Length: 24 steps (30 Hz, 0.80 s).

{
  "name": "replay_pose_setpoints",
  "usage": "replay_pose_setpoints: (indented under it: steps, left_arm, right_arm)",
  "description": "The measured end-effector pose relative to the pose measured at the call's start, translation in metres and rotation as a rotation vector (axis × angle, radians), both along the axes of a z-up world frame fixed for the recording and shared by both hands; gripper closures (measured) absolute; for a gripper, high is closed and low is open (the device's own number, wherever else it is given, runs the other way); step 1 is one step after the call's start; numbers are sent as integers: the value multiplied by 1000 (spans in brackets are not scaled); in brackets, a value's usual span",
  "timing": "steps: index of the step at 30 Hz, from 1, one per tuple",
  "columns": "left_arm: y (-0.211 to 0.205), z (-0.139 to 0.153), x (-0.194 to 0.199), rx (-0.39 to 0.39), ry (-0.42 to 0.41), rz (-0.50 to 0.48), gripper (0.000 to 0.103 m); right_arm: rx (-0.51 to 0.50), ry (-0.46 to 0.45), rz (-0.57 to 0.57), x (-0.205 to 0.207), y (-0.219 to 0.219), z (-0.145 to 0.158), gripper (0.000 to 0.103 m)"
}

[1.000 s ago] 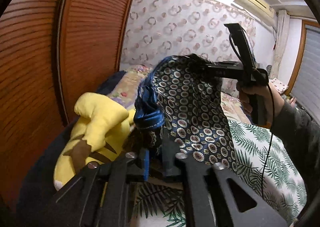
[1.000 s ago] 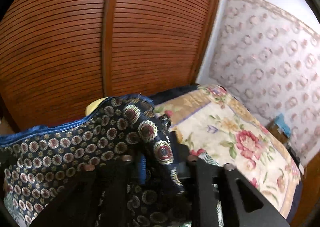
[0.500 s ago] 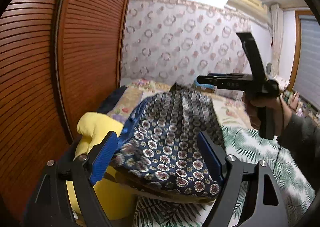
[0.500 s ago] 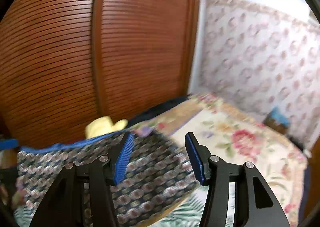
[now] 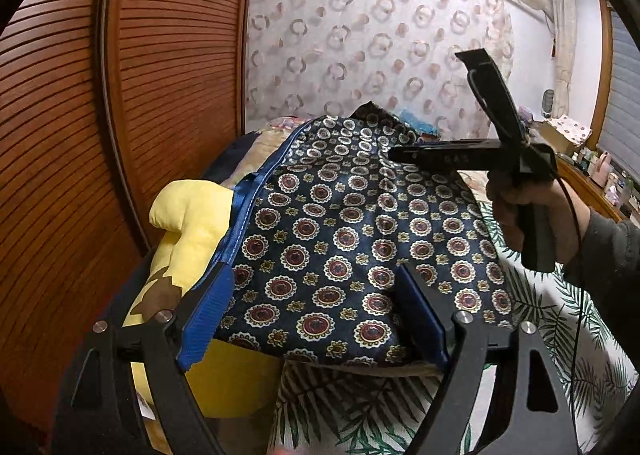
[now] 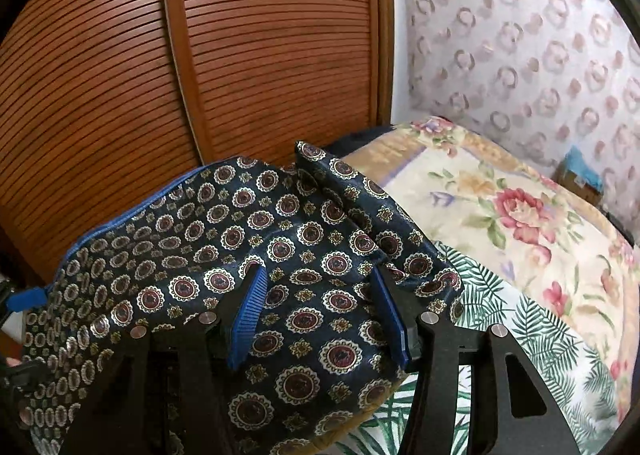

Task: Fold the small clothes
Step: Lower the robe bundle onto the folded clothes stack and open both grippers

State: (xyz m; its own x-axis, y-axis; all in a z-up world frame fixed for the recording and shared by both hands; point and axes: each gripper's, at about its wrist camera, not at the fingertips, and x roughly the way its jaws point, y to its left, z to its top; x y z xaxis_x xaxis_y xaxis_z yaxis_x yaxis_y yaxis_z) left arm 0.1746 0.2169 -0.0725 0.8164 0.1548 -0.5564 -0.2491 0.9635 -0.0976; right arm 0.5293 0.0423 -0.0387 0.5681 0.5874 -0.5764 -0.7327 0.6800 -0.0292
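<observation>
A dark navy garment (image 5: 340,247) with round medallions and a blue trim lies spread over a yellow plush toy (image 5: 188,223) and the fern-print sheet (image 5: 560,335). My left gripper (image 5: 314,307) stands open at its near edge, and the cloth lies between and below the blue pads (image 5: 208,315) without being pinched. In the right wrist view the same garment (image 6: 240,223) is rumpled, with one corner sticking up. My right gripper (image 6: 320,303) is open over it, its pads apart. From the left wrist view the right gripper (image 5: 396,154) hovers just above the cloth's far side, held by a hand (image 5: 516,207).
Slatted wooden wardrobe doors (image 5: 120,115) close off the left side right behind the plush toy. A floral quilt (image 6: 512,207) covers the bed beyond the garment, up to the patterned wall. A cluttered shelf (image 5: 600,175) runs along the far right.
Both grippers were shut on the garment and held it up. They have opened and let go, and the garment now lies spread over the plush toy and bed.
</observation>
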Motion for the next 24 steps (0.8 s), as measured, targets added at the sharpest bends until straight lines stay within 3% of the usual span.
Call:
replay_pose_setpoints:
  steps: [8,24]
  left_arm:
    - [-14,17,-13,31,-48,-7,20]
    - [-55,40,-34,68,-61,-43,20]
  right_arm:
    - [33,-17,-16,-31,-2,1,47]
    - [102,-80,-37,-165,-63,13,45]
